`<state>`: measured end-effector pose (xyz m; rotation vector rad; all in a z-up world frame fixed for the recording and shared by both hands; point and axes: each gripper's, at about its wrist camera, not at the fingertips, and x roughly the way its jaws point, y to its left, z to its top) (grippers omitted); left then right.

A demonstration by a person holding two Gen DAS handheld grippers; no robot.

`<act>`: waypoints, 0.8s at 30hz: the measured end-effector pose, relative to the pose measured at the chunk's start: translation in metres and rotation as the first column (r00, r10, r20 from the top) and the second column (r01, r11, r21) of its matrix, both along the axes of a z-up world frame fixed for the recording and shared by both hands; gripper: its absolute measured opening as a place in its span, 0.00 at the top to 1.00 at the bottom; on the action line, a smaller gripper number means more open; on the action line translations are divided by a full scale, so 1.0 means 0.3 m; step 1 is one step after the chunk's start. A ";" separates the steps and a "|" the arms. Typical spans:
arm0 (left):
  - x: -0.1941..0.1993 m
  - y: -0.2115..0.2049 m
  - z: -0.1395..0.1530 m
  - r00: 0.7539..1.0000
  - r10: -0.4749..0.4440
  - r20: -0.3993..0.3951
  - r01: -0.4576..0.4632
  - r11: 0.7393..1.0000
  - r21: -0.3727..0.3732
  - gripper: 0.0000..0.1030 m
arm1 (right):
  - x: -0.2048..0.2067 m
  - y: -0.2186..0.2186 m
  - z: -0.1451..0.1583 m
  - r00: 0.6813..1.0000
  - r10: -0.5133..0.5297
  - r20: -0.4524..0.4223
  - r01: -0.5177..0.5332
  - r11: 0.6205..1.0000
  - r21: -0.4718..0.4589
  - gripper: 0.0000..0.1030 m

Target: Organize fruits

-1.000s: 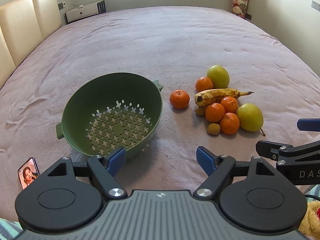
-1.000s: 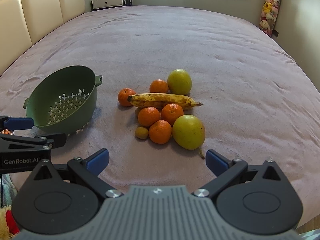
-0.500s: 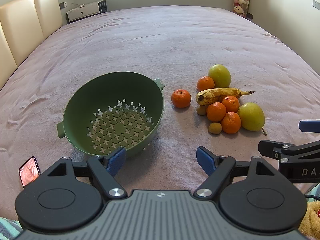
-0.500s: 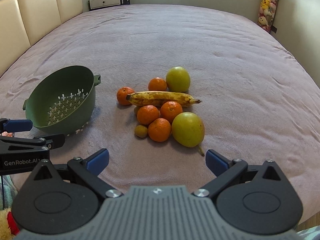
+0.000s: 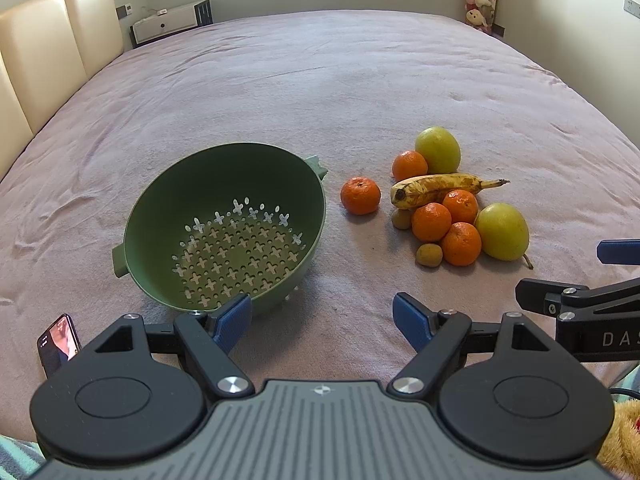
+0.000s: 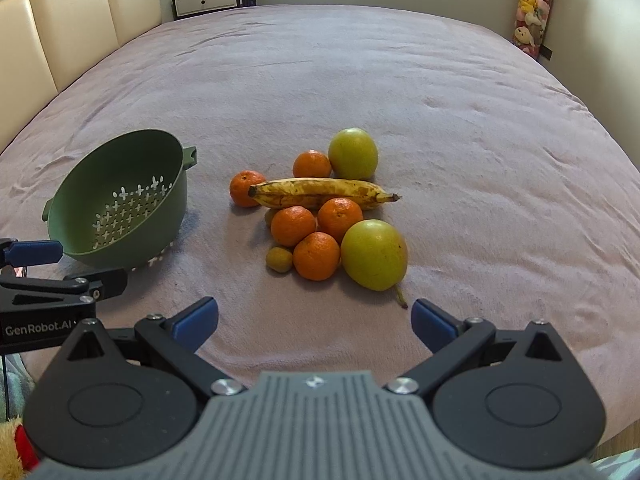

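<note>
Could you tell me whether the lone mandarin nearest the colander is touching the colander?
Apart. The left wrist view shows bare bedspread between the mandarin and the green colander.

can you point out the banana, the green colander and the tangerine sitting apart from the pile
banana (image 6: 320, 193): right wrist view, middle of its spotted peel
green colander (image 5: 224, 184): left wrist view, inner back wall
lone tangerine (image 5: 360, 195): left wrist view, centre of its skin

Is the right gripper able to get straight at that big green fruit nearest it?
Probably yes: the right gripper is open, and only bare bedspread lies before the near green fruit.
</note>
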<state>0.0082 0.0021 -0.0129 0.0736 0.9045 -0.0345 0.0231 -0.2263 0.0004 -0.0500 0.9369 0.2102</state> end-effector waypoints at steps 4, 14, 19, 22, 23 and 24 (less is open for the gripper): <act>-0.001 0.000 0.000 1.000 0.000 0.000 0.000 1.000 0.000 0.09 | 0.000 -0.001 0.000 1.000 0.000 0.000 0.000 1.000 0.001 0.04; -0.001 -0.002 -0.001 1.000 -0.001 0.000 0.001 1.000 0.001 0.09 | 0.005 -0.003 -0.004 1.000 -0.007 -0.011 0.007 1.000 0.001 0.04; -0.001 -0.002 -0.001 1.000 -0.001 0.000 0.001 1.000 0.001 0.09 | 0.005 -0.003 -0.005 1.000 -0.008 -0.014 0.008 1.000 0.002 0.04; 0.000 -0.003 -0.001 1.000 -0.001 0.000 0.001 1.000 0.002 0.09 | 0.005 -0.003 -0.005 1.000 -0.008 -0.014 0.008 1.000 0.003 0.04; -0.001 -0.002 -0.001 1.000 -0.001 0.000 0.001 1.000 0.001 0.09 | 0.005 -0.003 -0.005 1.000 -0.008 -0.014 0.008 1.000 0.002 0.04; -0.001 -0.002 -0.001 1.000 -0.001 -0.001 0.001 1.000 0.001 0.09 | 0.005 -0.003 -0.005 1.000 -0.008 -0.013 0.008 1.000 0.002 0.04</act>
